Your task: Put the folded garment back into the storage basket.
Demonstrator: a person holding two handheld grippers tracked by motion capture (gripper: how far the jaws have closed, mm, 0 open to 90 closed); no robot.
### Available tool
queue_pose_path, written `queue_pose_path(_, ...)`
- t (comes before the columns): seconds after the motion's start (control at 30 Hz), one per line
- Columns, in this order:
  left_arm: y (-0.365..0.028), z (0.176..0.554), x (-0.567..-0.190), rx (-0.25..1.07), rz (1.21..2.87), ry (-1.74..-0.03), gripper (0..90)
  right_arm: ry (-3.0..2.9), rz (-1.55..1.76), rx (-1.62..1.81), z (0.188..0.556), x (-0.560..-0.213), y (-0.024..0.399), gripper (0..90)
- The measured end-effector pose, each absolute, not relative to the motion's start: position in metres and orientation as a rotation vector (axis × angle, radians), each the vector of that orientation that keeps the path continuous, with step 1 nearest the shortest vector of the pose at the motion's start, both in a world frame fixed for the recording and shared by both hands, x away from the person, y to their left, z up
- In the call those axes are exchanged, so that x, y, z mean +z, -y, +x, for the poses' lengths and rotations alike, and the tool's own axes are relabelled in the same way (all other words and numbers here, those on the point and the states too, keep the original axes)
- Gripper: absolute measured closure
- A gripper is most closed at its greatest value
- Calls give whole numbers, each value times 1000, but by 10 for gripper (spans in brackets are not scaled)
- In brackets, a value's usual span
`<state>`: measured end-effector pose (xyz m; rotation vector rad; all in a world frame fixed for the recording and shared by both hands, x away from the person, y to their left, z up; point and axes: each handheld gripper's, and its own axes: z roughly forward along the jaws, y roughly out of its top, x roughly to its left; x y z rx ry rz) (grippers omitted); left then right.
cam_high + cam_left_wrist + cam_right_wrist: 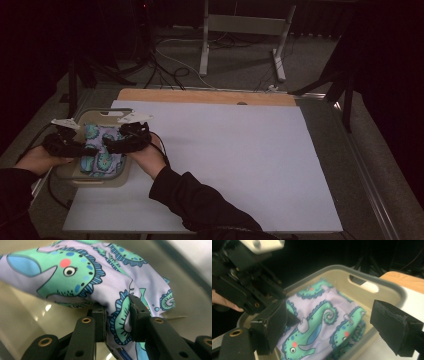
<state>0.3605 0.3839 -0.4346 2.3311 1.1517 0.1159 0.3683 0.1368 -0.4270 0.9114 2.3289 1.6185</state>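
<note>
The soft lilac cloth with green sea-horse pictures lies bunched up inside the beige plastic tub with cut-out handles, at the left side of the high view. The tub sits on the corner of the big white table sheet.

The left gripper has its two black jaws pinched on a small fold of the cloth. This is near the bottom middle of the left gripper view. The bite looks small, only a bit of the edge. If the hand pulls up fast, I think the fold could slip out and the cloth could drop back in the tub. The cloth could also come up in a lump, because only one spot is held. And if the pull goes sideways, the light tub might slide or tip, since nothing seems to hold it down.

The right gripper has its jaws spread wide, with nothing between them. In the right gripper view it hangs above the cloth, one jaw at the lower left and one at the right. It is very close to the left gripper, which fills the upper left of that view. If both move at once, they could bump.

In the high view, the left hand comes in from the lower left and reaches over the tub's left wall. The right hand comes in on a dark sleeve from the bottom middle, and points left over the tub's right wall. Both grippers are above the tub, tips facing each other.
</note>
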Motion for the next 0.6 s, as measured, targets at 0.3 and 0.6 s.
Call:
queue_pose_path(0.3,-387,361,-431,237,2292,-1310,325,-2320,848,1645,369,-421,-126,102)
queue_pose_path(0.6,-379,351,-408,296,2231,-1227,43,-2307,802,1653,372,-417,-113,93)
